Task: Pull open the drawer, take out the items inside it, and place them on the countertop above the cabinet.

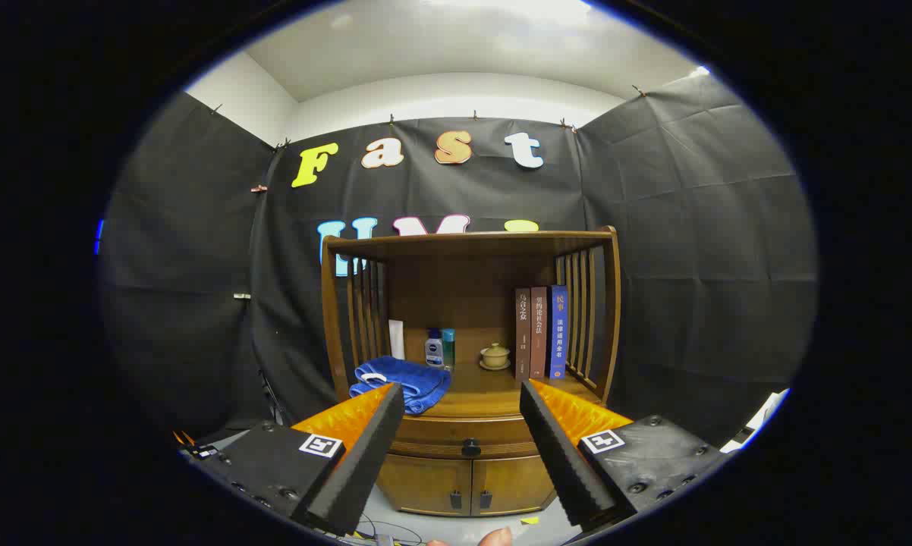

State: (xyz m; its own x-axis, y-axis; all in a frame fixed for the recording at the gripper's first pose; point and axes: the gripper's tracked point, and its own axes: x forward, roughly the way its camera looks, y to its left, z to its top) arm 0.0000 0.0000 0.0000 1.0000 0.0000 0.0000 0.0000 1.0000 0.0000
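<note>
Hand-held gripper [462,398] spread wide, empty, both fingers apart with nothing pressed between them, held back from the brown wooden cabinet [467,379] and aimed at its front. Seen in the gap between the fingers, slightly low of their tips: small dark round drawer knob [470,447], centred on the curved wooden drawer front [463,436], drawer shut, contents hidden. Below that, two small cabinet doors [471,481] with dark pulls, not part of this step. Step in hand, by judgement: reach for the knob. Best done by lowering a touch so the knob sits level with the fingertips, going straight in, narrowing only once the pads flank the knob on both sides, then drawing straight back along the drawer's travel rather than up or sideways, to avoid slipping off so small a grip. Just above the drawer, the wooden bench surface [494,394], the drop-off place, already crowded: folded blue towel [403,383] near the left finger, a white and a teal bottle [435,349] behind it, a small tan lidded teacup on a saucer [495,356], three upright books [541,332] against the right slatted side. Free room mostly in the middle front; worth keeping in mind for placing.
</note>
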